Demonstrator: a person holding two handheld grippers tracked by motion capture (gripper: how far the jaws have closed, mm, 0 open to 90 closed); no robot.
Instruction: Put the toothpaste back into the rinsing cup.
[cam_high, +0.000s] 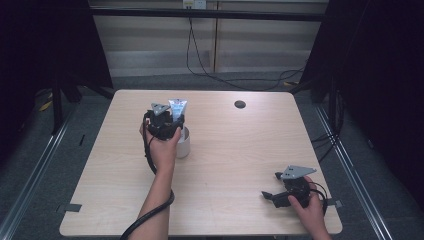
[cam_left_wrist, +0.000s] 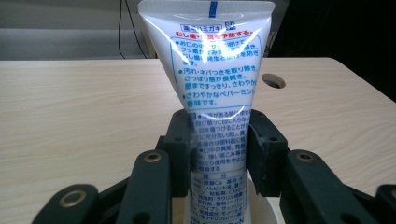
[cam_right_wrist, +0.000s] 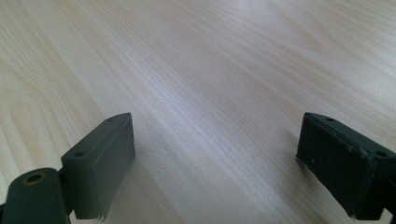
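Observation:
A white toothpaste tube (cam_high: 177, 106) with blue and red print stands upright, crimped end up, over a white cup (cam_high: 184, 145) left of the table's middle. My left gripper (cam_high: 172, 122) is shut on the tube's lower half. In the left gripper view both pads press the sides of the tube (cam_left_wrist: 210, 70), and the cup's rim (cam_left_wrist: 261, 205) shows just below the jaws. My right gripper (cam_high: 271, 186) hovers low at the front right corner, pointing left. In the right gripper view its jaws (cam_right_wrist: 215, 158) stand wide open over bare wood.
The light wooden table (cam_high: 225, 165) has a round cable hole (cam_high: 240, 104) near its far edge. Dark frames and curtains stand at both sides, and black cables lie on the floor behind the table.

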